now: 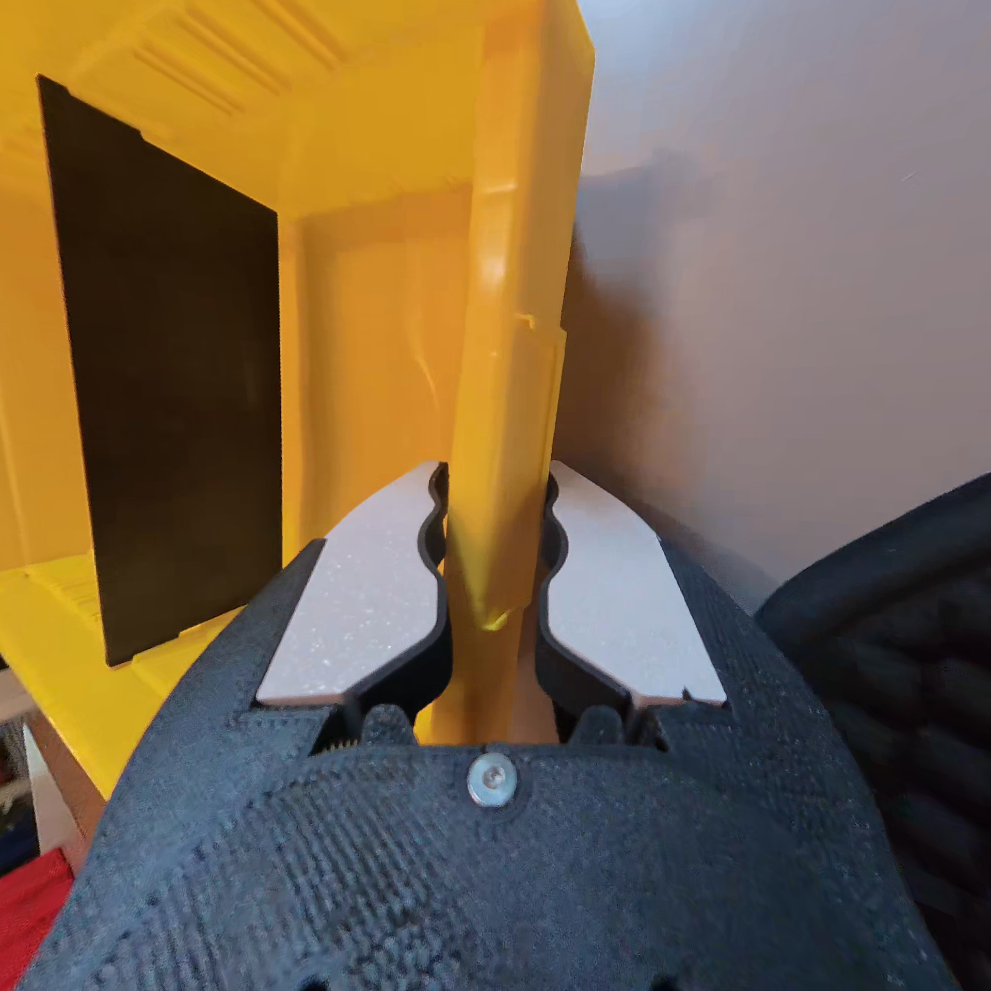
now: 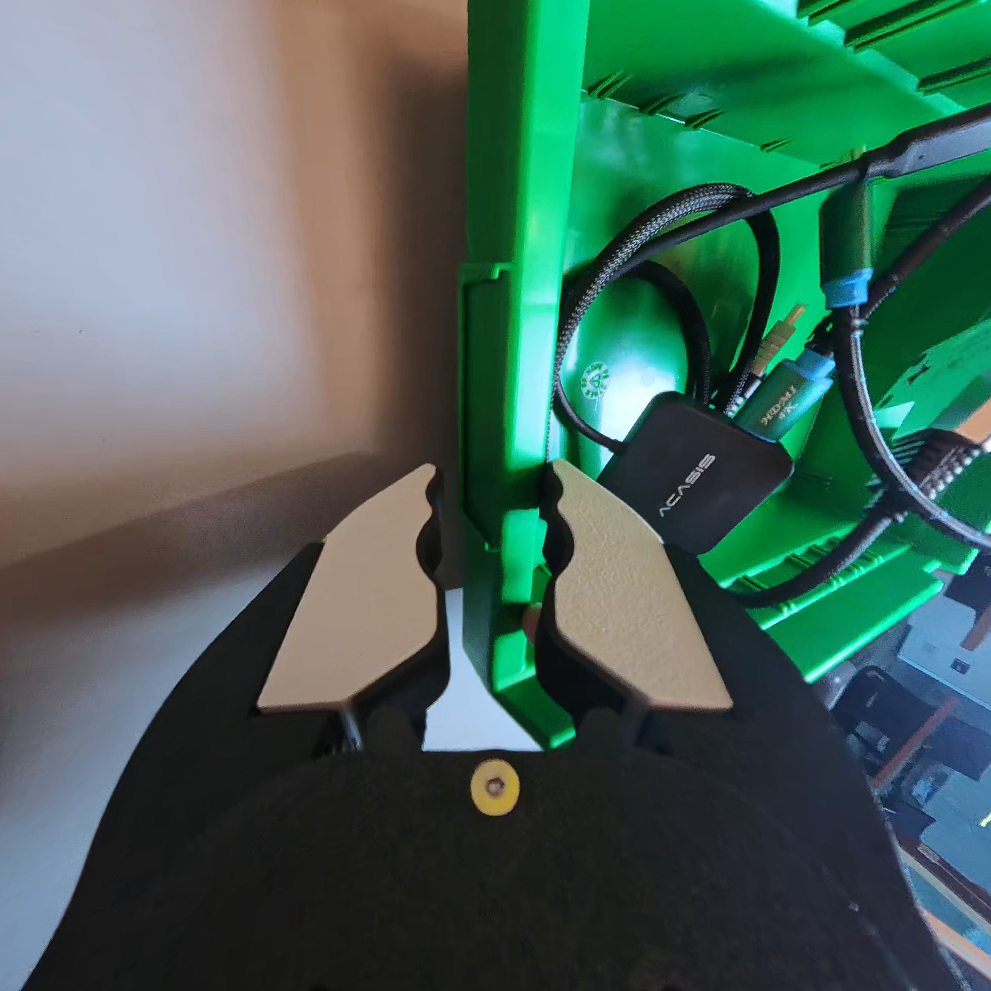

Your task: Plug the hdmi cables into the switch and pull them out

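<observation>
Right wrist view, green bin [image 2: 536, 161] holding switch [image 2: 697, 472], cables [image 2: 633, 257]

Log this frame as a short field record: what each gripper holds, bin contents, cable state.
left gripper: shut on the rim wall of the yellow plastic bin
yellow bin contents: flat black rectangular panel, leaning upright
right gripper: straddling the rim wall of the green plastic bin; grip not certain
green bin contents: black rectangular switch box, coiled black braided cables
cable state: blue-collared HDMI plug seated in the switch
blur: both views motion-blurred
</observation>
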### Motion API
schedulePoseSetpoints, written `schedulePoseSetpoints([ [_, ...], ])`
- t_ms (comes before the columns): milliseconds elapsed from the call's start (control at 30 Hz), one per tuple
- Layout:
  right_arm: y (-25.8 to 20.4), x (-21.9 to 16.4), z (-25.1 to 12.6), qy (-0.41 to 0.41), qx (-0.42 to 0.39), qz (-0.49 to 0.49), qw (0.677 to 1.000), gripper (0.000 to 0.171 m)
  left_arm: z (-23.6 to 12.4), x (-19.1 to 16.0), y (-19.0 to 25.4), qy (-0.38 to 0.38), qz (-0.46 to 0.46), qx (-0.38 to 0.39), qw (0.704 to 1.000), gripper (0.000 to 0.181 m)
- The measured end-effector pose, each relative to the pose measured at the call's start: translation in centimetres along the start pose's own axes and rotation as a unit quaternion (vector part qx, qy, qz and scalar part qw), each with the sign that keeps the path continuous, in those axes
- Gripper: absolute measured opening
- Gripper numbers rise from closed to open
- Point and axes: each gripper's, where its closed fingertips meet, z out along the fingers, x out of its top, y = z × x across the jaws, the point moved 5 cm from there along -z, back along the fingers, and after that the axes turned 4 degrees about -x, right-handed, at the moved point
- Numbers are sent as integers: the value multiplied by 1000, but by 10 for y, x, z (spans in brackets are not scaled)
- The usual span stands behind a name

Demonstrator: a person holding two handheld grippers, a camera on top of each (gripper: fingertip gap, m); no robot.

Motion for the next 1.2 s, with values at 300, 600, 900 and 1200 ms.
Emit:
schedulePoseSetpoints([
  [300,-12,13,1,9,10,-37,999,30,5,65,35,110,87,6,990,37],
  [600,-105,51,-55,80,-64,-135,985,35,-22,106,57,188,15,28,982,40],
  [900,-132,25,-183,418,-40,336,843,40,-67,166,127,401,-282,-54,870,49],
  [1200,-123,-4,-97,268,-84,444,851,26,-29,197,109,345,-321,-10,882,26],
])
